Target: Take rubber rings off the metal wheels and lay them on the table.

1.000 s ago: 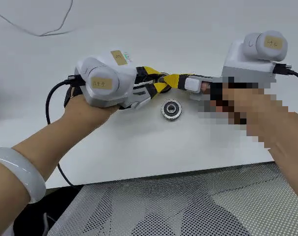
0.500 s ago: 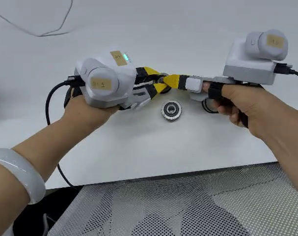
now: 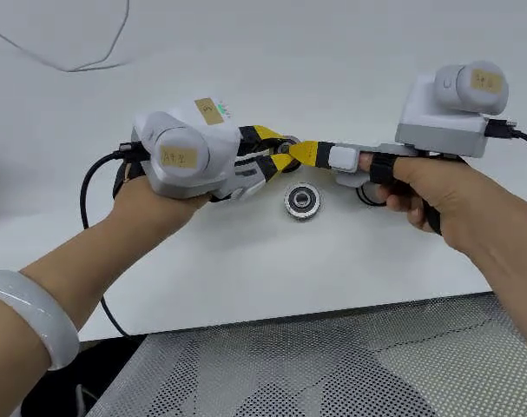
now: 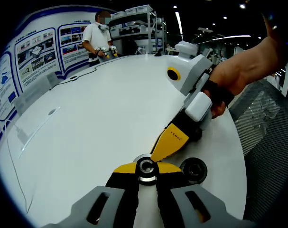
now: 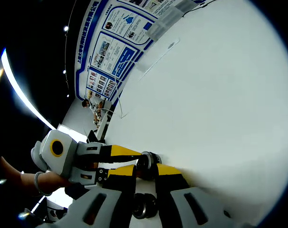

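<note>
Table, wheel pinched — left tool, right tool

Far side of the table is open, wide pass there. The middle is tight: left gripper clamps a wheel, right gripper tip is up against it, second wheel lies just below both. Black cable loops by the left hand.

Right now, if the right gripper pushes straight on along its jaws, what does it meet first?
The wheel clamped in the left gripper; it sits right at the right gripper tips. Just beyond it, probably the left jaws, though depth is unclear.
</note>
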A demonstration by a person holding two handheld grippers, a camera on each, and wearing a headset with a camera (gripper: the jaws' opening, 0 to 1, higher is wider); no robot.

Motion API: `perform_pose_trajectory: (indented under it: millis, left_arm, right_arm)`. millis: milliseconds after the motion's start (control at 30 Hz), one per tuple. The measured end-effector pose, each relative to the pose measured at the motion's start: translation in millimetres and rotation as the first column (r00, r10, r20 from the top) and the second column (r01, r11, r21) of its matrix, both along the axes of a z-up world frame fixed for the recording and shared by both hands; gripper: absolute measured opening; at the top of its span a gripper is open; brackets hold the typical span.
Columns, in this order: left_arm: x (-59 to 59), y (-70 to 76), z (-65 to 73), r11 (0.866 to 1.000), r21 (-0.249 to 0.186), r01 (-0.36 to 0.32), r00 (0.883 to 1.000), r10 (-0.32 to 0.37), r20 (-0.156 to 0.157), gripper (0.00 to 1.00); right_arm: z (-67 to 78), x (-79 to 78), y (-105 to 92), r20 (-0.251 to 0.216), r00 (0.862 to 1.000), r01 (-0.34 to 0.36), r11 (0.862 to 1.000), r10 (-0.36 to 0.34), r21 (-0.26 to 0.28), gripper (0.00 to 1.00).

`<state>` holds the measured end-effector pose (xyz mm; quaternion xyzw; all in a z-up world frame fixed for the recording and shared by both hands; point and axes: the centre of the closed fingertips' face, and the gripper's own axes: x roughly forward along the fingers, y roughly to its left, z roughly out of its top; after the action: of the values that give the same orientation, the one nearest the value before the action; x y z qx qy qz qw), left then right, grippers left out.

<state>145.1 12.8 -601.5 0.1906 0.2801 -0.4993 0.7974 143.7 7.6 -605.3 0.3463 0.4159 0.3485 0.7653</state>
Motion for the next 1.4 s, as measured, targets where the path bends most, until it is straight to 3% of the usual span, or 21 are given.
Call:
perform_pose_trajectory:
  millis: [100,233,333,500,1400]
  left_arm:
    - [-0.2,0.0,-0.1,1.000,0.000,0.001,1.000,-0.001,0.000,0.13]
    - [-0.2,0.1,-0.1,1.000,0.000,0.001,1.000,-0.001,0.000,0.13]
    - [-0.2,0.2,-0.2,1.000,0.001,0.002,1.000,-0.002,0.001,0.13]
    - [-0.6,0.5,-0.3,1.000,0.000,0.002,1.000,-0.002,0.001,0.13]
    - [-0.2,1.5,-0.1,1.000,-0.003,0.002,1.000,-0.002,-0.001,0.13]
  right_arm:
    - [3.2,-3.3,-0.8,0.007,1.000,-0.005,1.000,0.005,0.001,0.19]
    - [-2.4,-3.1,-1.5,0.007,1.000,0.005,1.000,-0.005,-0.019,0.15]
    - [-4.1,-1.6,-0.6,-0.011,1.000,0.015,1.000,-0.015,-0.002,0.13]
    - [0.2,-2.4,-4.6,0.015,1.000,0.017,1.000,-0.017,-0.016,0.08]
    - [-2.3,0.9,-4.7,0.050,0.999,0.021,0.998,-0.018,-0.062,0.01]
